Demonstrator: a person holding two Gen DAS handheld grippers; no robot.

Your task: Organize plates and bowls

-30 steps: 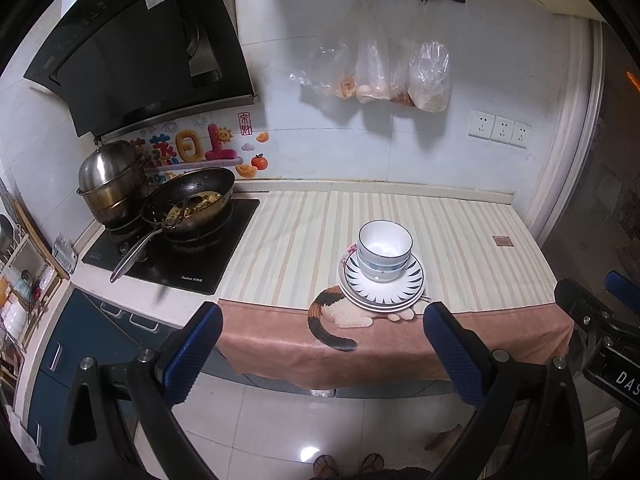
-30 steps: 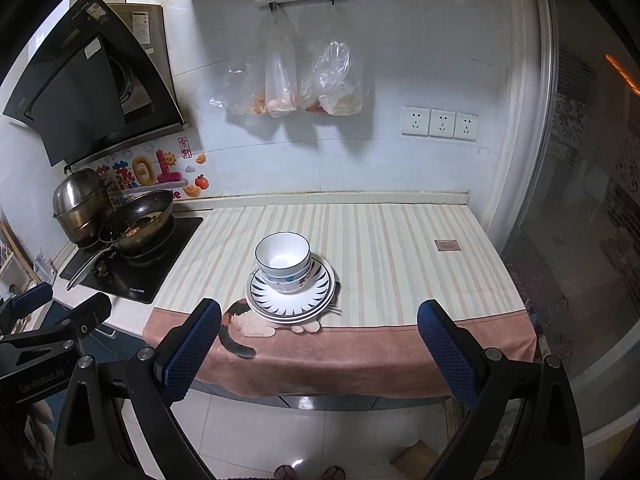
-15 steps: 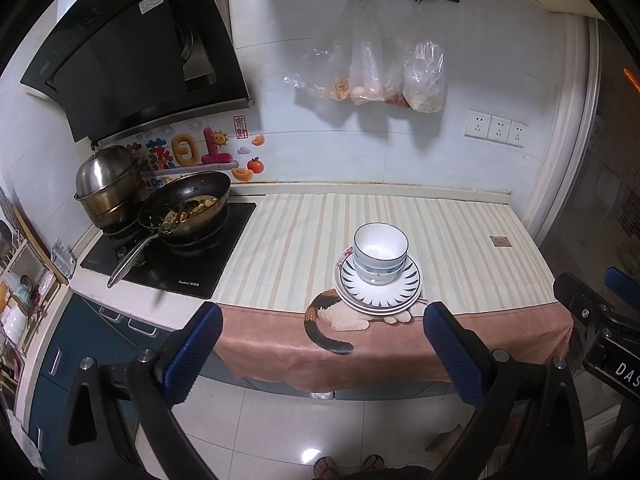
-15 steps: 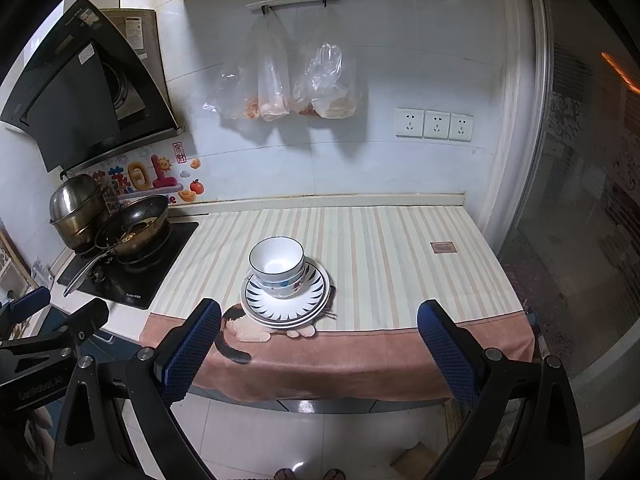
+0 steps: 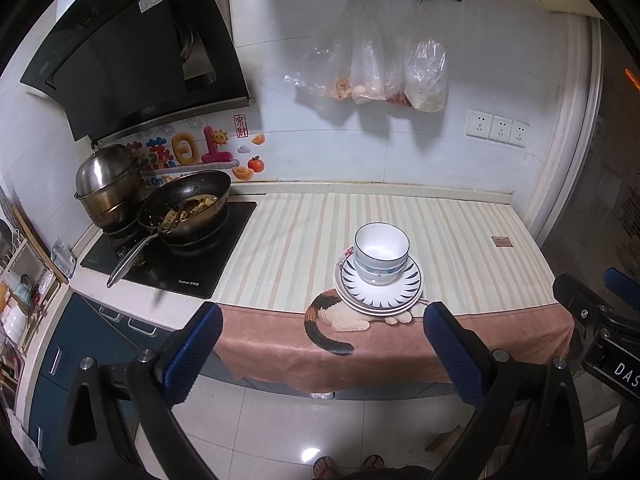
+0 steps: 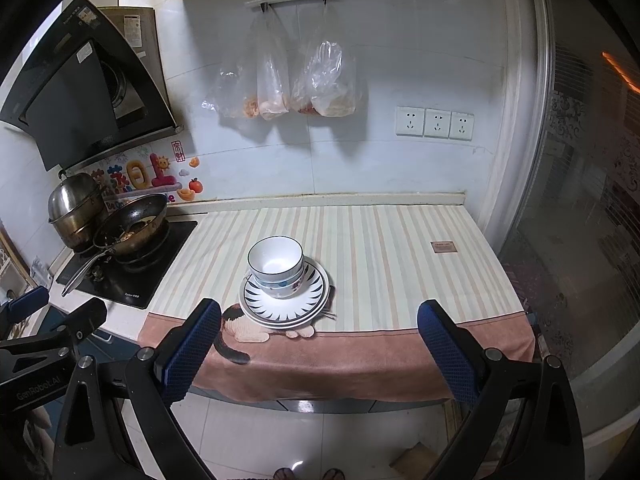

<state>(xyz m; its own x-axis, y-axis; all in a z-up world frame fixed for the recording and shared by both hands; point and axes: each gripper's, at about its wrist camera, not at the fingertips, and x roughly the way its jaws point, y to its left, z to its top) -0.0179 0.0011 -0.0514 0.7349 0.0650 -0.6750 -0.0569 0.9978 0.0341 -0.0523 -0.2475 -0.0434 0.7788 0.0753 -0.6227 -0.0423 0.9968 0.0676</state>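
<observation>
White bowls (image 5: 381, 254) (image 6: 276, 266) with blue rims are stacked on white plates (image 5: 404, 298) (image 6: 310, 300) with dark ray patterns, near the front of the striped cloth-covered counter (image 5: 304, 232) (image 6: 380, 248). My left gripper (image 5: 322, 354) is open and empty, held back from the counter above the floor. Equally wide open and empty, my right gripper (image 6: 318, 350) hangs in front of the counter edge. Each gripper's body shows at the edge of the other's view.
A frying pan (image 5: 186, 206) with food and a steel pot (image 5: 108, 186) sit on the black hob (image 5: 172, 256) at left, under a range hood (image 5: 132, 52). Plastic bags (image 5: 376, 72) hang on the wall. Tiled floor (image 5: 304, 432) lies below, with the person's feet (image 5: 348, 466).
Both grippers have drawn back a little from the counter and risen slightly; the stack appears smaller and lower in view. The bowls and plates have not moved.
</observation>
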